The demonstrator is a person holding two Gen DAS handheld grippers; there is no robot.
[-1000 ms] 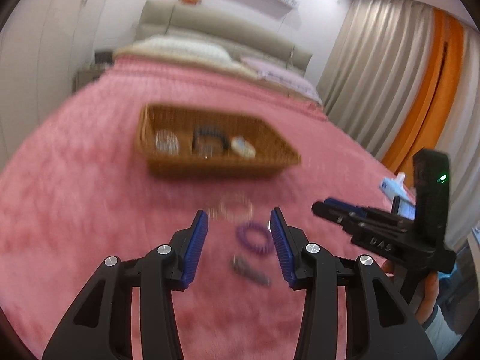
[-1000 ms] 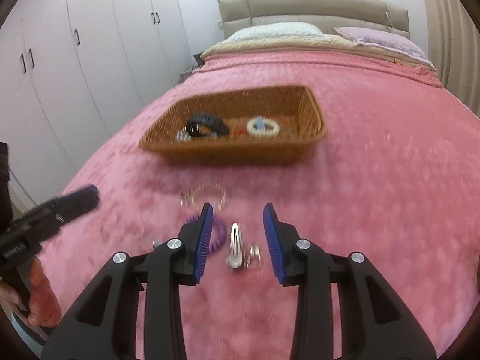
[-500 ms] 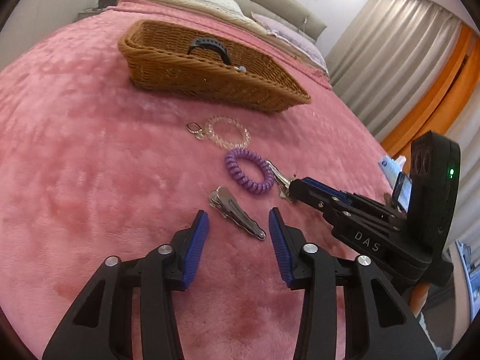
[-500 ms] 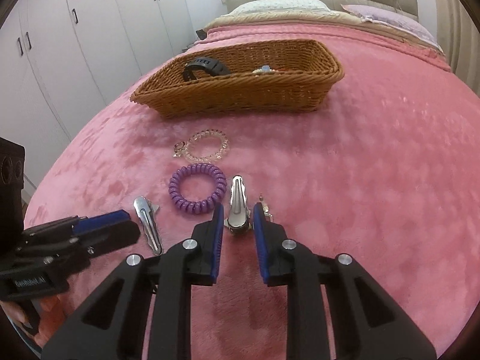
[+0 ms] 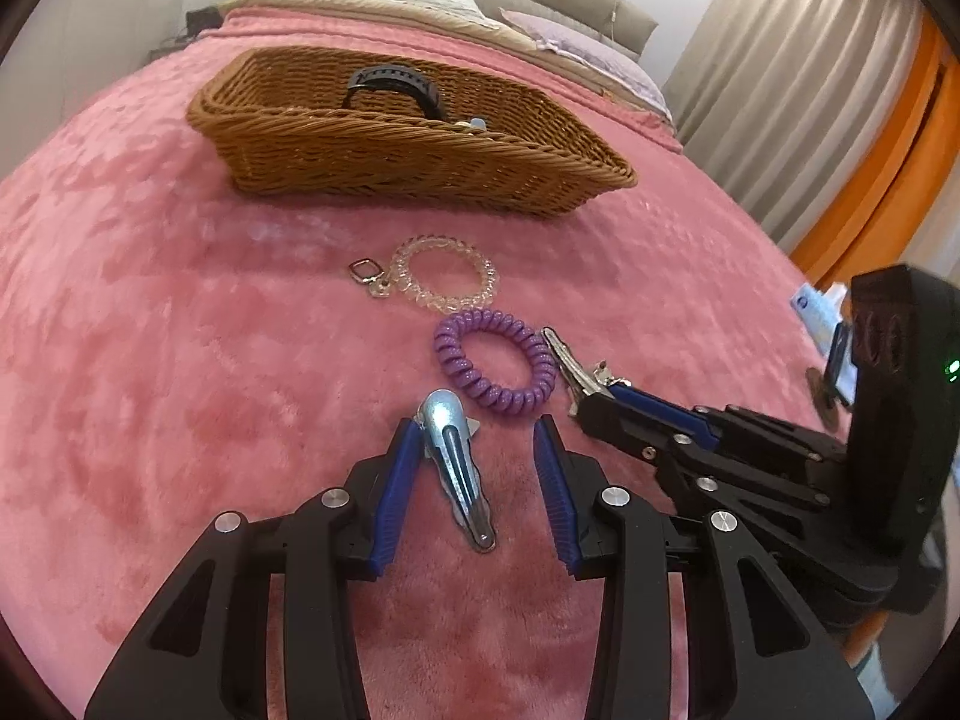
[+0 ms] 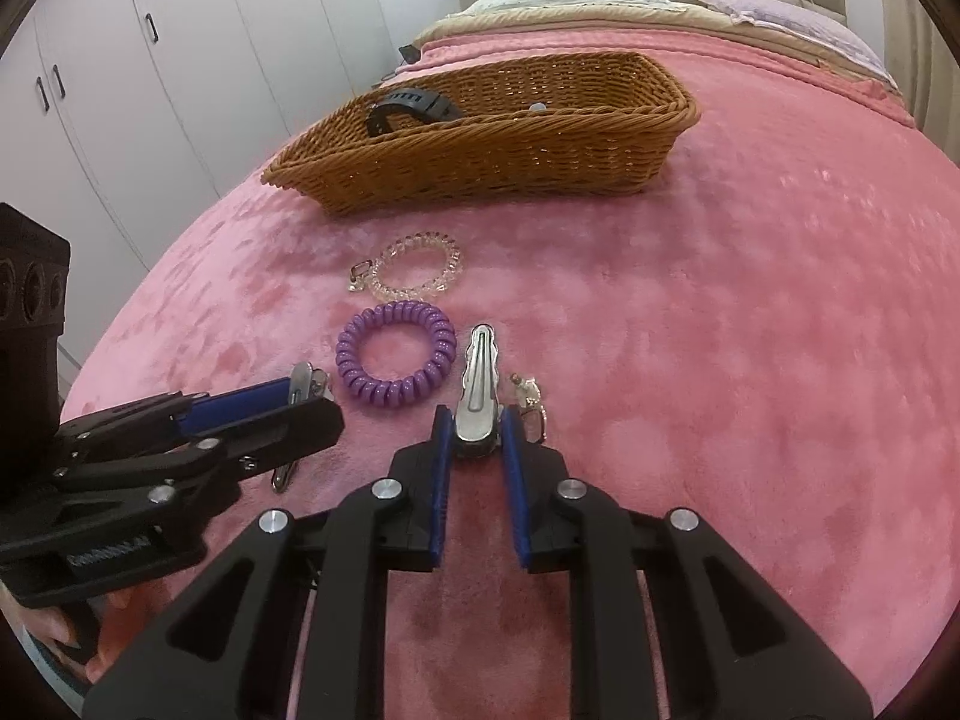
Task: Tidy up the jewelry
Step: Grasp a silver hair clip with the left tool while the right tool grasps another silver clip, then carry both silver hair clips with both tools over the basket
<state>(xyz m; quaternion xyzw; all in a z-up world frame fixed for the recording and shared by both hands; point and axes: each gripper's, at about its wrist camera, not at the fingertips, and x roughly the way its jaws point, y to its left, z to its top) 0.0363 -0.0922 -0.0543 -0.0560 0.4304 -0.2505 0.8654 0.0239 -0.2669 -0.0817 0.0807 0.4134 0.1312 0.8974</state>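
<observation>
Straddling one silver clip (image 5: 454, 461), the left gripper (image 5: 474, 438) gapes wide; the right gripper (image 6: 475, 429) pinches another clip (image 6: 478, 381).

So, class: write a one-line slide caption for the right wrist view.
Right gripper shut on a silver hair clip beside a purple coil bracelet, wicker basket beyond.

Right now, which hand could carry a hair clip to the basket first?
The right. Its hand-held gripper is already closed on a silver hair clip. The left hand-held gripper is open around the other clip, not yet pinching it. The basket lies straight ahead.
</observation>
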